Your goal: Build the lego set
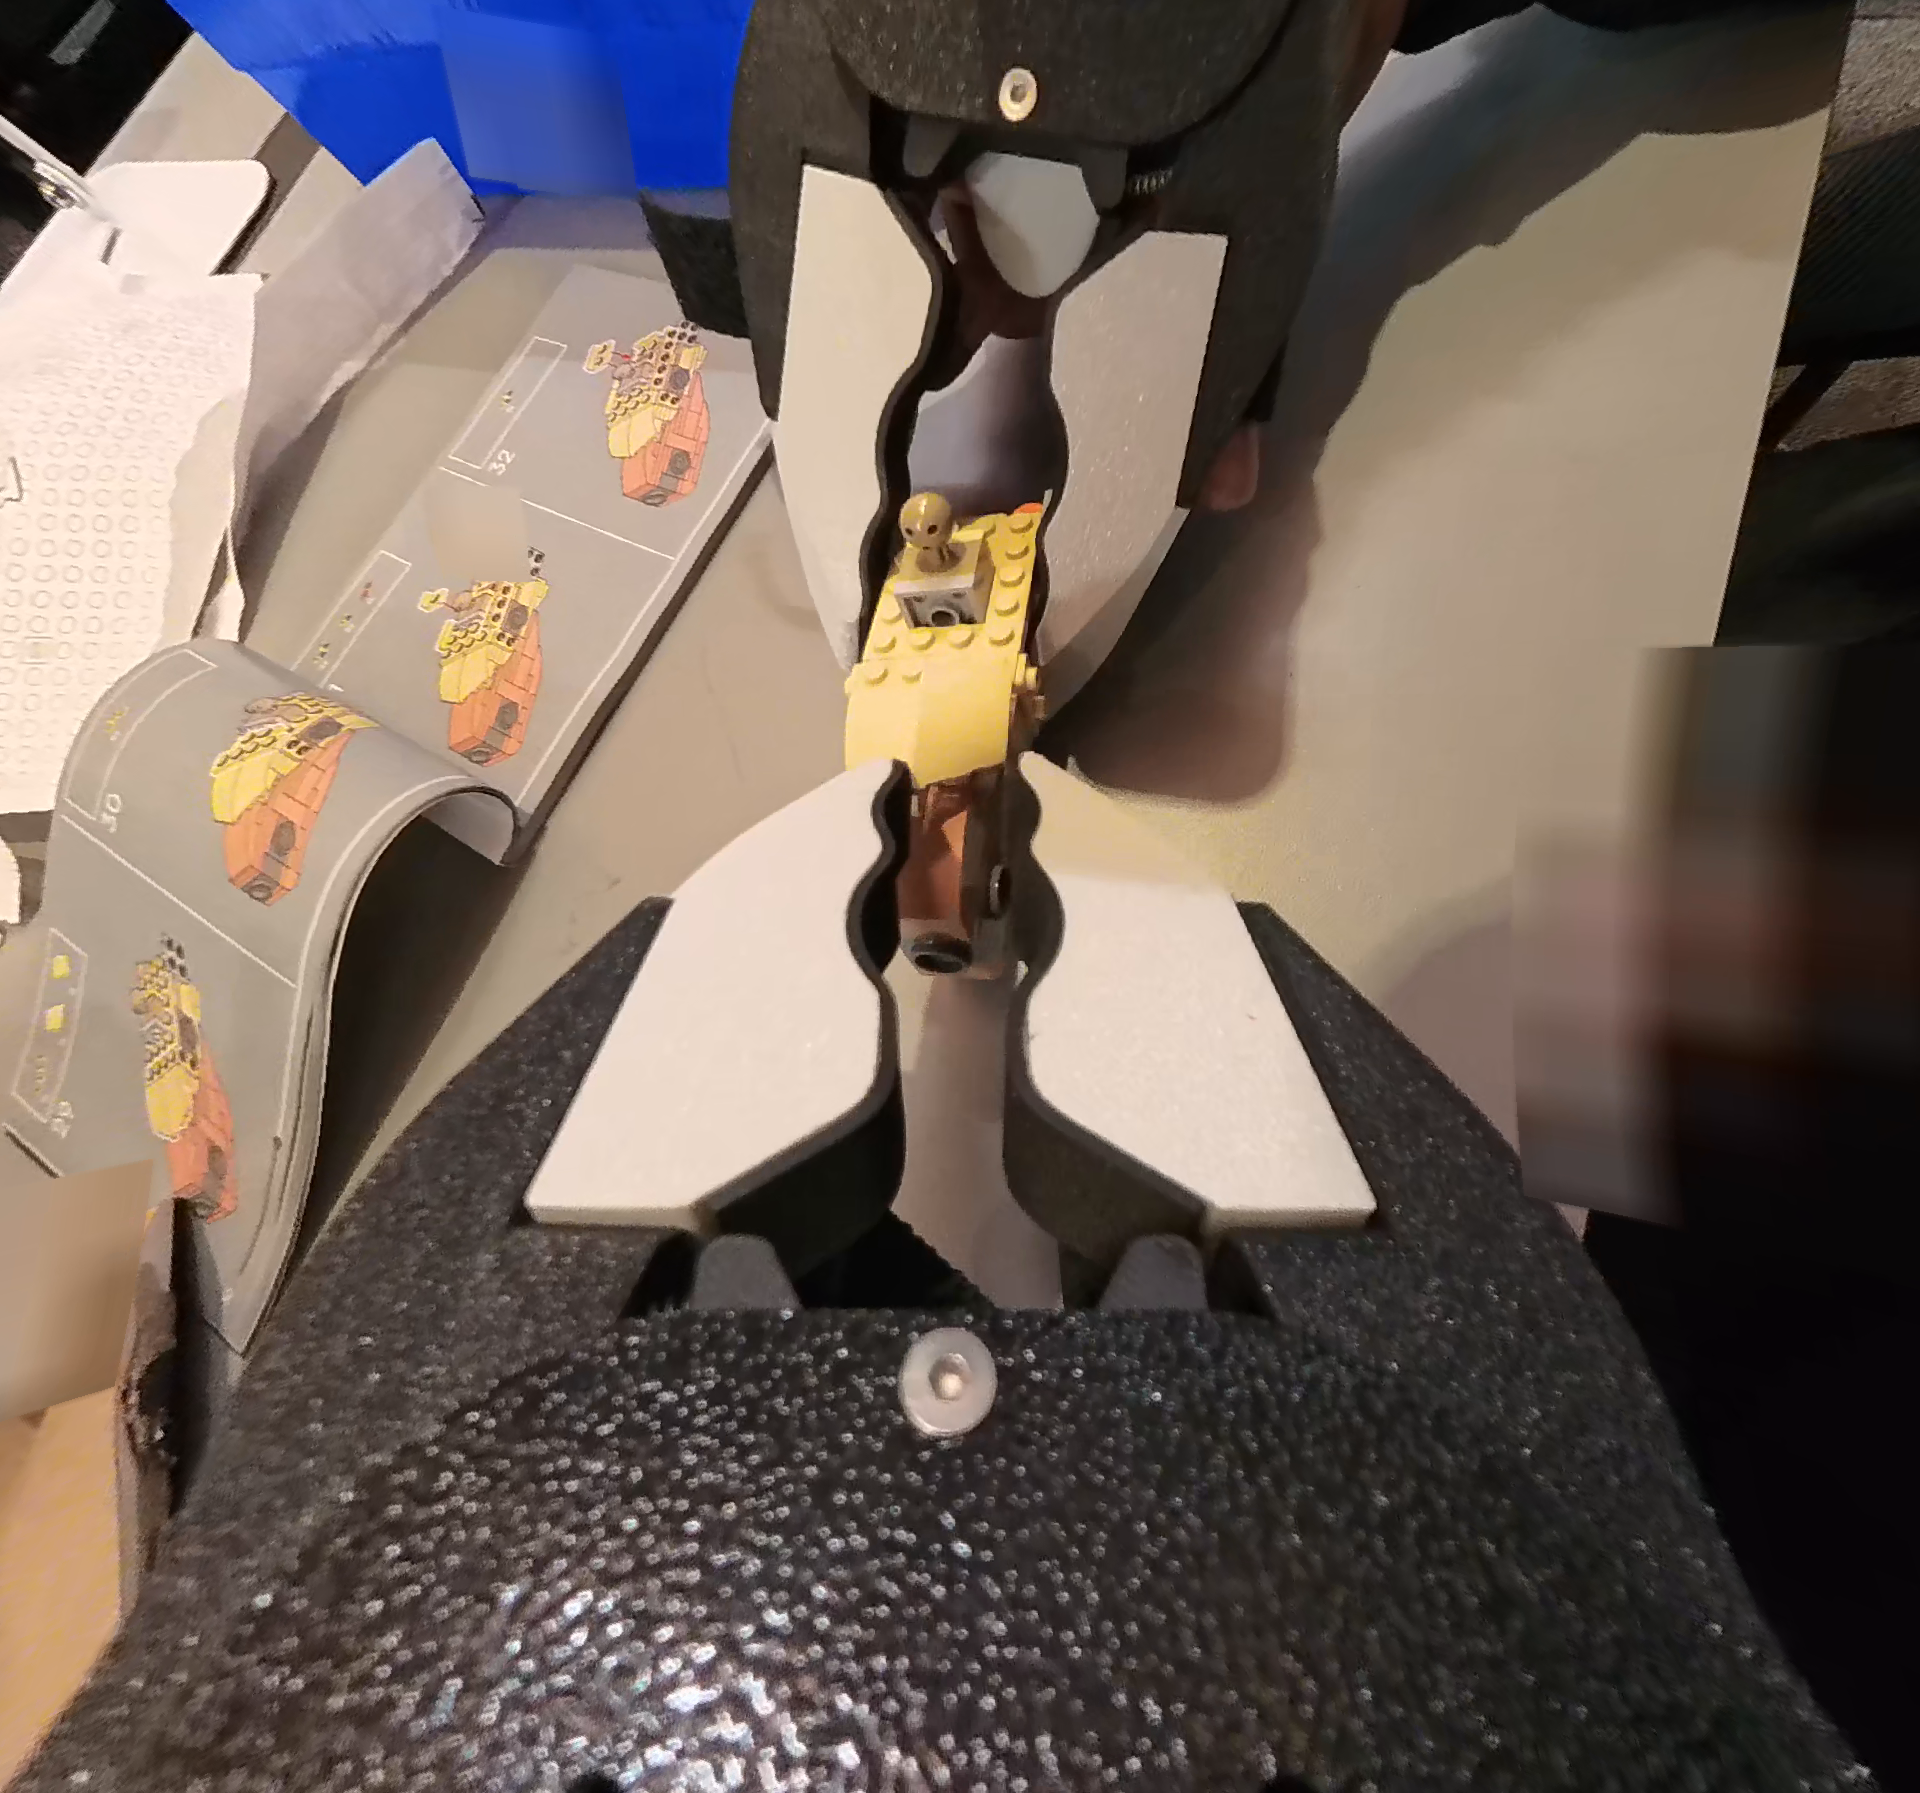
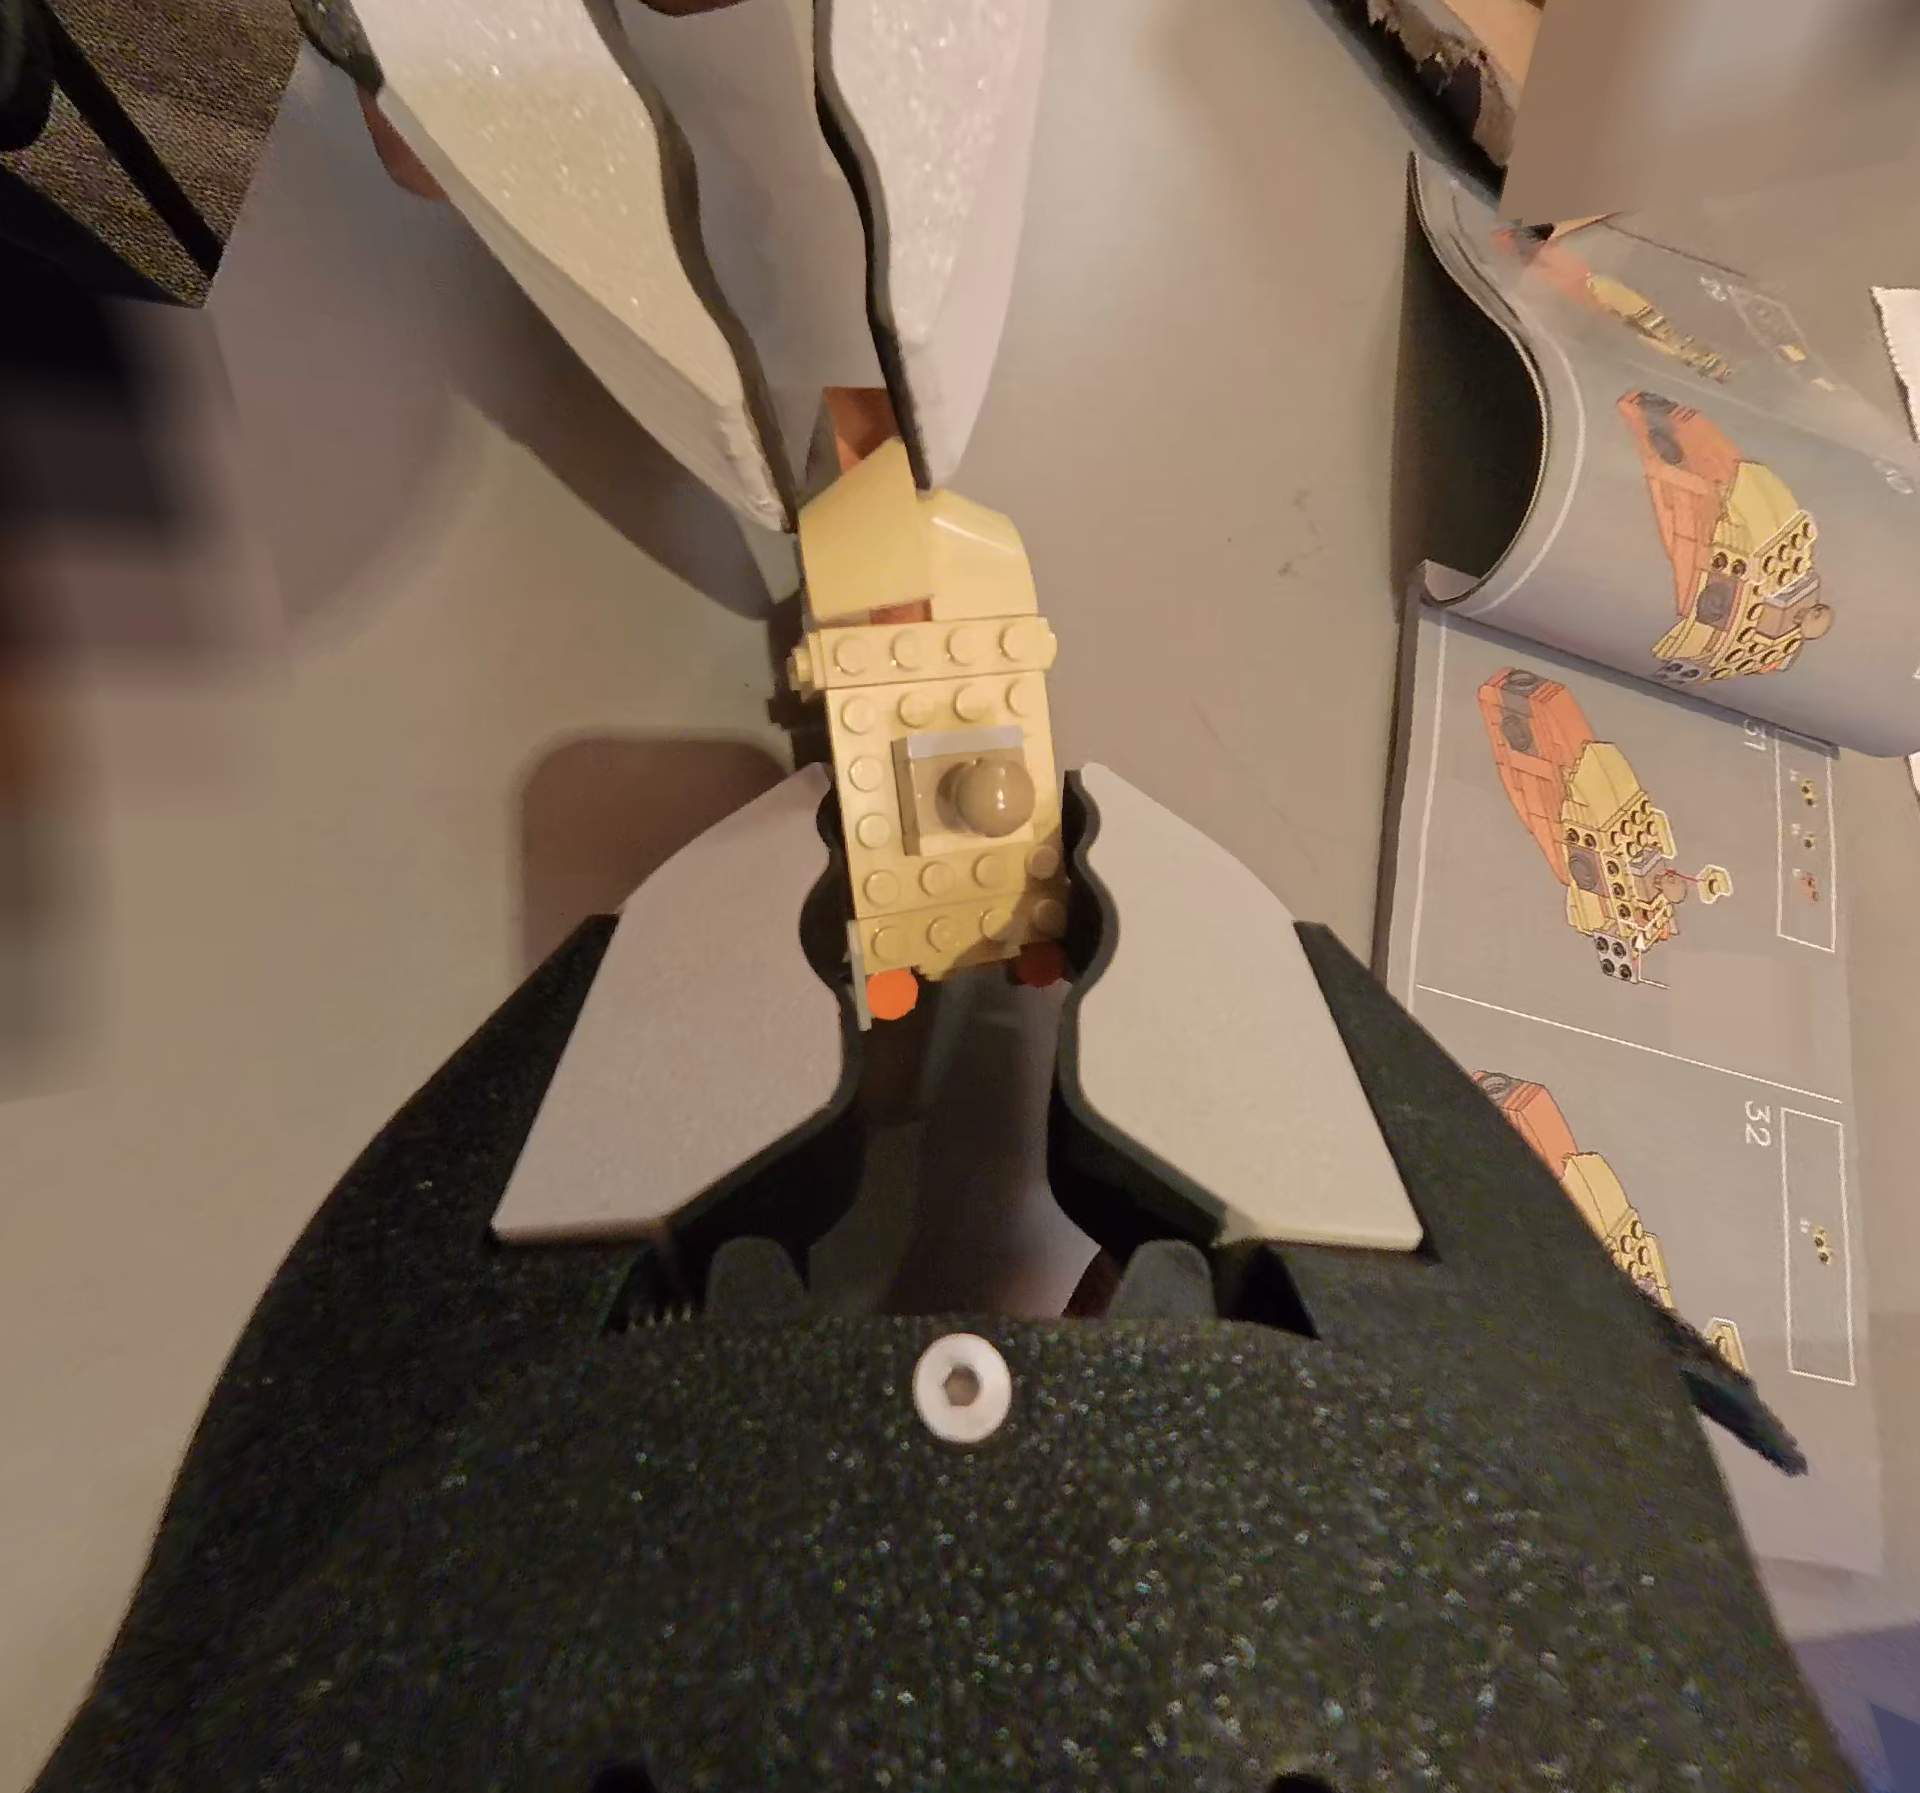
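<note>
Lego model (image 1: 940, 694) sits between both tools, lifted clear of the grey desk (image 1: 1403, 600). We see a tan studded upper body on a brown lower section, with a small grey brick on top that carries a round olive knob (image 2: 987, 796).

Our left hand-held gripper (image 1: 951, 870) is clamped on the brown end of the model, its grey pads (image 1: 769, 974) pressing from either side. Our right hand-held gripper (image 2: 951, 896) is clamped on the opposite, tan end, where two orange round pieces (image 2: 891, 995) show at the lower edge. In each wrist view the other tool enters from the top of the frame, so the two grip the model head to head.

An open instruction booklet (image 1: 499, 600) lies flat on the desk beside the model, one page curling upward. A blue bin (image 1: 436, 29) stands beyond the booklet.
</note>
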A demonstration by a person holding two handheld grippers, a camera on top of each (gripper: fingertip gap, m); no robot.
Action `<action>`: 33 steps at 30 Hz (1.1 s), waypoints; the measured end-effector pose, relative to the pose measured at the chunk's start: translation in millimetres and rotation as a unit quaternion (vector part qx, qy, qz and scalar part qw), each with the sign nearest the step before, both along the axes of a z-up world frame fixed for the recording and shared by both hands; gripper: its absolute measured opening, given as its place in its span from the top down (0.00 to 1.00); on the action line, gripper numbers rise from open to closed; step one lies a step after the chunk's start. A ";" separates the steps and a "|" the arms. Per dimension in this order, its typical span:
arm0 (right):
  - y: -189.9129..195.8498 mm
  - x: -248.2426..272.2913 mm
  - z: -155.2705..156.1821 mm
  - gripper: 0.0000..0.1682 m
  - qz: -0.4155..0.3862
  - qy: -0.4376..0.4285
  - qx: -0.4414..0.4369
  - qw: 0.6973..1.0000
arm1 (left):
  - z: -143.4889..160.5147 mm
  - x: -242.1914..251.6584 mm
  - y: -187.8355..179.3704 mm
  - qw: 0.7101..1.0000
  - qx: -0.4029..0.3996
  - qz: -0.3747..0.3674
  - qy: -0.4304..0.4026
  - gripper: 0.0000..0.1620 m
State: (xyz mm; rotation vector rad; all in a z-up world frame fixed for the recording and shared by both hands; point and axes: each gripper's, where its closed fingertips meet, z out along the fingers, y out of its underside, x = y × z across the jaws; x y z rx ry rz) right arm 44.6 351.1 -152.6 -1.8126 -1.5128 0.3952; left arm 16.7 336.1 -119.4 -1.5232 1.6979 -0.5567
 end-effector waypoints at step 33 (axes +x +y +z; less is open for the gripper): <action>-1.3 -0.8 1.0 0.77 -0.001 0.006 -0.007 1.000 | -1.7 -0.5 0.8 1.000 0.006 0.020 0.007 0.89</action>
